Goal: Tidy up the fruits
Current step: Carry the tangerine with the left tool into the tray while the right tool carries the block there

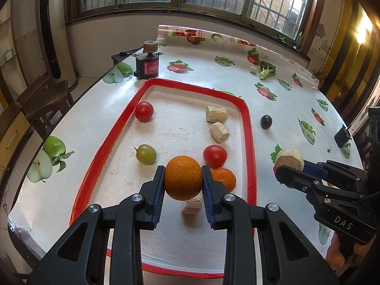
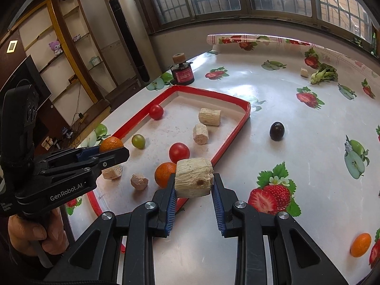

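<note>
My left gripper (image 1: pixel 183 178) is shut on an orange (image 1: pixel 183 177) and holds it above the near part of the red-rimmed tray (image 1: pixel 249 128). My right gripper (image 2: pixel 193 180) is shut on a pale sugarcane chunk (image 2: pixel 193 177), just right of the tray's right rim (image 2: pixel 228 142). In the tray lie two red tomatoes (image 1: pixel 144 111) (image 1: pixel 215 156), a green grape (image 1: pixel 146 154), a second orange (image 1: pixel 224 178) and several sugarcane chunks (image 1: pixel 216 113). A dark grape (image 1: pixel 266 121) lies on the table right of the tray. Another orange (image 2: pixel 360 244) lies at the near right.
A black and red cylinder device (image 1: pixel 147 64) stands beyond the tray's far left corner. A green vegetable (image 1: pixel 267 70) and a small chunk (image 1: pixel 253 69) lie far right. The fruit-print tablecloth (image 1: pixel 213 71) covers the table; a wooden stool (image 1: pixel 42 99) stands left of it.
</note>
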Motion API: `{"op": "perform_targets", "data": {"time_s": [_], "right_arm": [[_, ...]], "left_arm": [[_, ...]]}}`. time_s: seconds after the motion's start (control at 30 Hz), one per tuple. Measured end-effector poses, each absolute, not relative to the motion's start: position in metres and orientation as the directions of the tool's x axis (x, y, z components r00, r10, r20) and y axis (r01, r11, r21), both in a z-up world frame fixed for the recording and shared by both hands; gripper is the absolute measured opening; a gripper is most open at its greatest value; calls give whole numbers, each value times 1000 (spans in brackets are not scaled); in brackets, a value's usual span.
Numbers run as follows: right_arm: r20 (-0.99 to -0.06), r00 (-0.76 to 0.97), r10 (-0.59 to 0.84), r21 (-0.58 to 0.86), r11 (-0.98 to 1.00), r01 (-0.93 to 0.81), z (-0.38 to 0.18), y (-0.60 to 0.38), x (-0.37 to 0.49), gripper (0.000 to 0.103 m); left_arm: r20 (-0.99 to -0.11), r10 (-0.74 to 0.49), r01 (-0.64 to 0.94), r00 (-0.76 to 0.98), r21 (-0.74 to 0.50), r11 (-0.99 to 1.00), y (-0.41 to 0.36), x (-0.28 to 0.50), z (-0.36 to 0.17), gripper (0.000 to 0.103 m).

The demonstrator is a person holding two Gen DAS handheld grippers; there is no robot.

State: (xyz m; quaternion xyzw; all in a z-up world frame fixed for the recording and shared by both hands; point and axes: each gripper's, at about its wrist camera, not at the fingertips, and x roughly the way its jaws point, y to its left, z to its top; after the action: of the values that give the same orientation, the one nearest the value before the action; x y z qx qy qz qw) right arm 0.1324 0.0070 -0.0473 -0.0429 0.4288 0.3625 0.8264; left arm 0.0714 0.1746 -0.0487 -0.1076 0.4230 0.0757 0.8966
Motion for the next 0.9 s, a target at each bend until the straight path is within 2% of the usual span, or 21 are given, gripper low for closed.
{"op": "perform_targets", "data": {"time_s": [0.6,0.9], "right_arm": [[-757,347,554,235,726,-647,-55,32,154,28],[-760,342,553,238,726,-646,-59,37,165,28]], "left_arm": [[-791,74,-291,608,-135,947,212,77,-59,27],[-793,51,-266,608,-143,953,212,93,-59,27]]}}
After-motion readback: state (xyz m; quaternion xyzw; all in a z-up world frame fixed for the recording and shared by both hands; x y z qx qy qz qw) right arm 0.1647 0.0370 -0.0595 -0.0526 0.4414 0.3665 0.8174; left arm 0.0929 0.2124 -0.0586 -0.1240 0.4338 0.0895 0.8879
